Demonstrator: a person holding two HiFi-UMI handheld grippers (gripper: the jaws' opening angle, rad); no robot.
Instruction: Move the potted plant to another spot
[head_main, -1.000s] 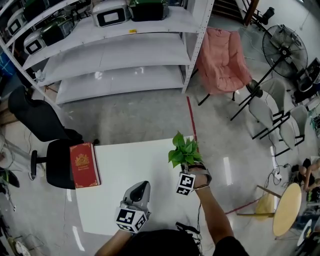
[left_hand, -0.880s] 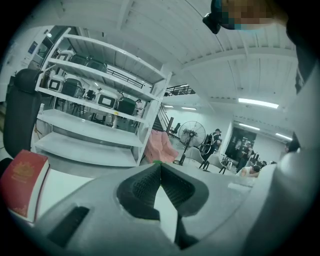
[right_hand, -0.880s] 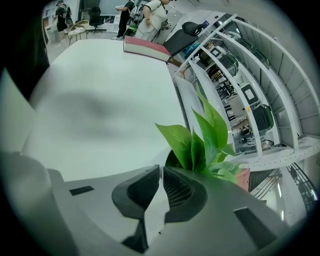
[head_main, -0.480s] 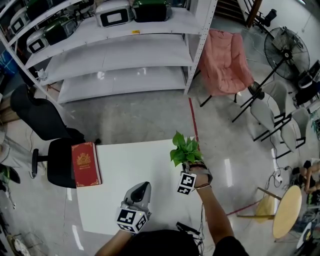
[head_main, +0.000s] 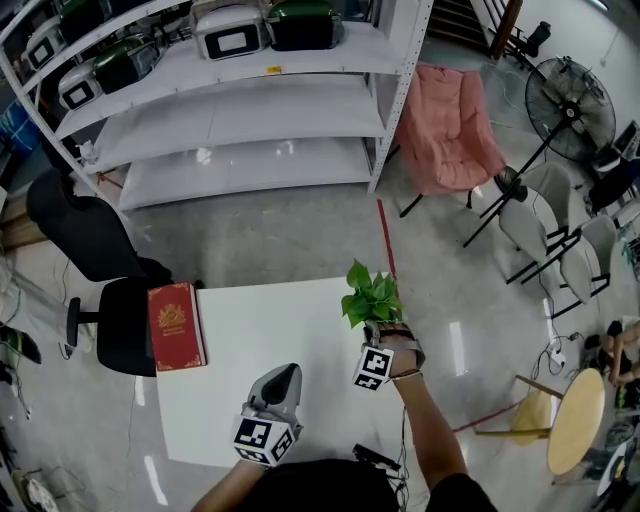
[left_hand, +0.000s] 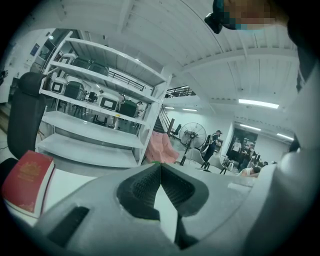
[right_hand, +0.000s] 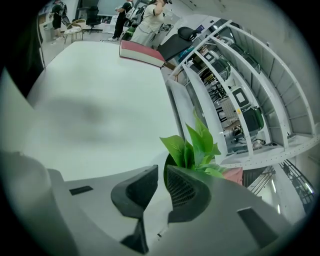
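Firmly, the jaws of the right gripper (right_hand: 159, 175) clamp the rim of the potted plant (right_hand: 192, 147) at the far right corner of the table (head_main: 250, 320); the left gripper (left_hand: 160, 167), jaws pressed together on nothing, hangs near the near edge

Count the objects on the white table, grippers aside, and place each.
2. The red book lies at the left edge of the table; the potted plant is at its far right corner, in the jaws of the right gripper.

Head view looks steeply down on the table (head_main: 260, 340) both gripper views skim closely
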